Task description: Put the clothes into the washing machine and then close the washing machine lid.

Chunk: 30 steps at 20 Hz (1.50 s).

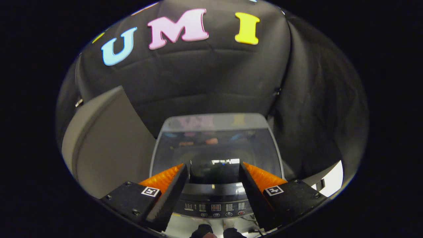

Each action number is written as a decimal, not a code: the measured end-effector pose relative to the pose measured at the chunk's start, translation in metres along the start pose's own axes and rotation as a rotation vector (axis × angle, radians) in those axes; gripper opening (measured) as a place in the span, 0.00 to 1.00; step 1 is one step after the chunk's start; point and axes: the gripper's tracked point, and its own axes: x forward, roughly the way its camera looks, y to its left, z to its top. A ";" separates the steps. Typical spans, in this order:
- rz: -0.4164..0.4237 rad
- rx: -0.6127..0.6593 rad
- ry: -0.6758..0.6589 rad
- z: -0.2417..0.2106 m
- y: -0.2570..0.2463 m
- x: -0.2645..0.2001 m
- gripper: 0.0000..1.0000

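Gripper view, tongs (214, 170) spread above closed washing machine lid (216, 148), labels unreadable

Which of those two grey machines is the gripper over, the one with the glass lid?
Yes, the washing machine with the dark glass lid, between the open gripper's fingers; the plain grey appliance stands beside it.

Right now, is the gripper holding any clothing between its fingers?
No: the gripper is open, with nothing between its fingers, just the washing machine lid showing in the gap.
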 end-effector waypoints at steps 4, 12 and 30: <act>0.029 -0.006 -0.207 0.077 0.013 -0.040 1.00; 0.072 -0.068 -0.536 0.181 0.046 -0.128 1.00; 0.083 -0.016 -0.737 0.240 0.066 -0.183 0.99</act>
